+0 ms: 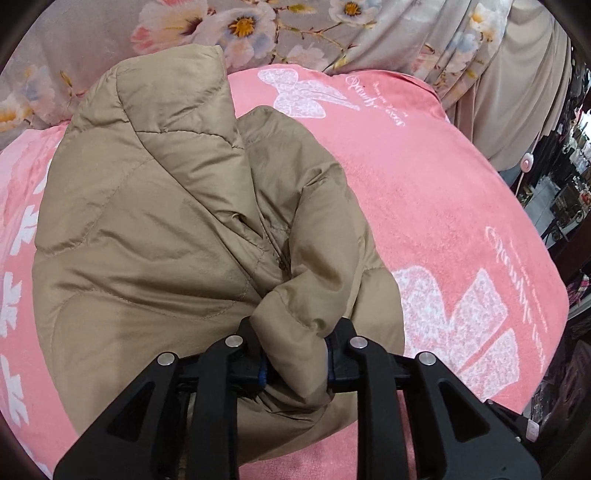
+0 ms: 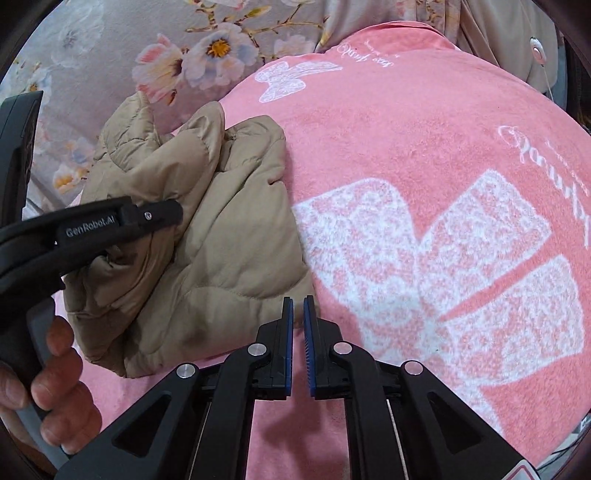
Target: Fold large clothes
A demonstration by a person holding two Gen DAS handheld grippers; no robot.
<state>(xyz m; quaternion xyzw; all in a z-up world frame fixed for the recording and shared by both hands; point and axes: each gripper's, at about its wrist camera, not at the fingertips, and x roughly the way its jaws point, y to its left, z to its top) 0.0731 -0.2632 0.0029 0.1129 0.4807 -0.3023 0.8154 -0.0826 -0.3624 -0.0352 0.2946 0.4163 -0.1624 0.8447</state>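
A tan quilted puffer jacket point(image 1: 155, 229) lies bunched on a pink blanket point(image 1: 424, 192) with white bow prints. My left gripper point(image 1: 295, 354) is shut on a thick fold of the jacket at its near edge. In the right wrist view the jacket point(image 2: 221, 240) sits at the left, with the left gripper point(image 2: 122, 221) pressed into it from the left. My right gripper point(image 2: 298, 306) is empty, its blue pads nearly together with a narrow gap, just above the blanket point(image 2: 424, 147) beside the jacket's near right corner.
A grey floral sheet point(image 1: 258, 26) lies bunched behind the blanket, with beige fabric point(image 1: 517, 92) at the far right. A pink round switch on a cord point(image 1: 526, 164) hangs there. Dark cluttered furniture point(image 1: 569, 184) stands beyond the bed's right edge.
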